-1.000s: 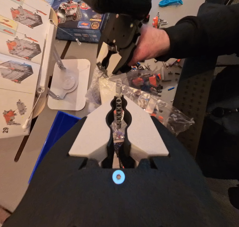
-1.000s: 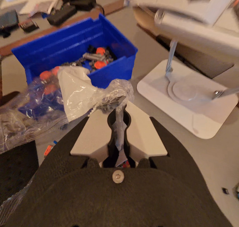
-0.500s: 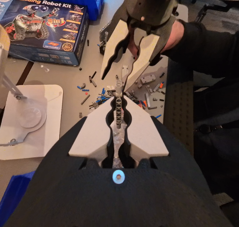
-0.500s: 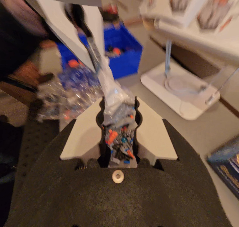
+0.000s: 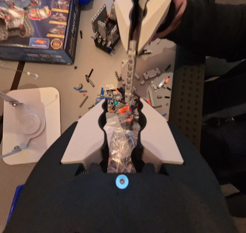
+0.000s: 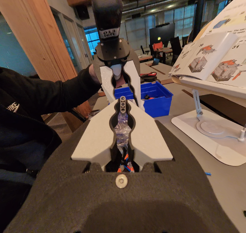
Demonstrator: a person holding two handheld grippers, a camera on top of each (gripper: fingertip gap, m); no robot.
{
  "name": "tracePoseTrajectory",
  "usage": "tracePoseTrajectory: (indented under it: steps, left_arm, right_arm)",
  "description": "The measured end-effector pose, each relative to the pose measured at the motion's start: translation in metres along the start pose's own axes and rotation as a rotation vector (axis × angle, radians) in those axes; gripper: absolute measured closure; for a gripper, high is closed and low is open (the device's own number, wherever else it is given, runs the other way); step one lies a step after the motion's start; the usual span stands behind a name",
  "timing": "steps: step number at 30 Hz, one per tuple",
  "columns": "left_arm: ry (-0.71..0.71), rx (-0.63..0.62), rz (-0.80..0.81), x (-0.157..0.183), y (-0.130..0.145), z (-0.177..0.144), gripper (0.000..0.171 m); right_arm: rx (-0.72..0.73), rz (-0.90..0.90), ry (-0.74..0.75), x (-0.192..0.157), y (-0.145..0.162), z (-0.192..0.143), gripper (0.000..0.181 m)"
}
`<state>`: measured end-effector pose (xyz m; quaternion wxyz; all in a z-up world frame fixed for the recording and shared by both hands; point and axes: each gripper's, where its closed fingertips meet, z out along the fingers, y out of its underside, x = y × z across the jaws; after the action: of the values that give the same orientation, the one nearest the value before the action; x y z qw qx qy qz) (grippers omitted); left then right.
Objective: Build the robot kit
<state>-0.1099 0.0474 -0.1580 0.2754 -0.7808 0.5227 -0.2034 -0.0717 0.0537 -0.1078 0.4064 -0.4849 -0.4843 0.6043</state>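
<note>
The left gripper (image 5: 123,104) fills the bottom of the left wrist view. Its two white fingers (image 5: 90,132) are apart and hold nothing. Through the gap you can see a clear plastic bag (image 5: 121,141) of small building pieces. A pile of loose pieces (image 5: 117,101) lies on the grey table (image 5: 53,75) just past the fingertips.

The right gripper (image 5: 131,45) comes down from the top middle of that view. Its fingers are closed tight on the top end of a long grey beam with holes (image 5: 129,75). The beam hangs straight down, and its lower end reaches the pile of pieces. A hand (image 5: 177,9) in a black sleeve holds this gripper at the upper right.

In the right wrist view, the same beam with holes (image 6: 122,104) sits pinched between the right gripper's (image 6: 122,100) fingertips in the middle of the frame. The left gripper (image 6: 123,102) hangs just behind it, fingers apart.

A blue bin (image 6: 155,100) with a few pieces stands behind, right of the middle. A white stand (image 6: 207,137) on the right holds an open instruction book (image 6: 207,61). A dark blue kit box (image 5: 38,23) lies at the upper left of the left wrist view. A small grey and black built block (image 5: 105,31) stands beside it.
</note>
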Motion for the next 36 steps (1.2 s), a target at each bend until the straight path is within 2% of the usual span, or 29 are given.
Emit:
tracePoseTrajectory:
  steps: [3, 7, 8, 10, 12, 16, 17, 22, 27, 32, 36]
  left_arm:
    - [-0.044, -0.167, -0.053, -0.009, 0.046, -0.002, 0.088]
    - [-0.133, -0.447, -0.092, -0.027, 0.122, 0.014, 0.072]
    - [-0.134, -0.503, -0.096, -0.028, 0.137, 0.019, 0.074]
    - [-0.119, -0.538, -0.114, -0.026, 0.152, 0.03, 0.084]
    - [-0.173, -0.562, -0.107, -0.035, 0.16, 0.032, 0.119]
    - [-0.163, -0.522, -0.07, -0.034, 0.159, 0.036, 0.166]
    - [-0.187, -0.506, -0.053, -0.037, 0.155, 0.032, 0.171]
    - [-0.267, -0.451, -0.008, -0.045, 0.138, -0.002, 0.171]
    - [-0.353, -0.374, 0.001, -0.055, 0.117, -0.049, 0.171]
    - [-0.454, -0.315, 0.001, -0.064, 0.1, -0.11, 0.171]
    - [-0.533, -0.366, -0.004, -0.069, 0.106, -0.171, 0.171]
  right_arm:
    - [0.017, 0.005, -0.01, 0.0, 0.001, -0.014, 0.176]
    - [0.014, 0.009, 0.0, 0.003, 0.004, -0.02, 0.176]
    - [0.014, 0.011, 0.001, 0.003, 0.005, -0.02, 0.176]
    - [0.007, 0.013, 0.003, 0.004, 0.007, -0.019, 0.176]
    - [-0.002, 0.017, 0.013, 0.006, 0.011, -0.019, 0.176]
    - [0.002, 0.026, 0.023, 0.01, 0.012, -0.022, 0.176]
    - [0.004, 0.028, 0.025, 0.011, 0.012, -0.023, 0.176]
    - [0.011, 0.033, 0.034, 0.014, 0.011, -0.028, 0.176]
    - [0.018, 0.031, 0.044, 0.015, 0.009, -0.032, 0.176]
    - [0.022, 0.031, 0.053, 0.017, 0.008, -0.036, 0.176]
    - [0.02, 0.032, 0.059, 0.018, 0.009, -0.039, 0.176]
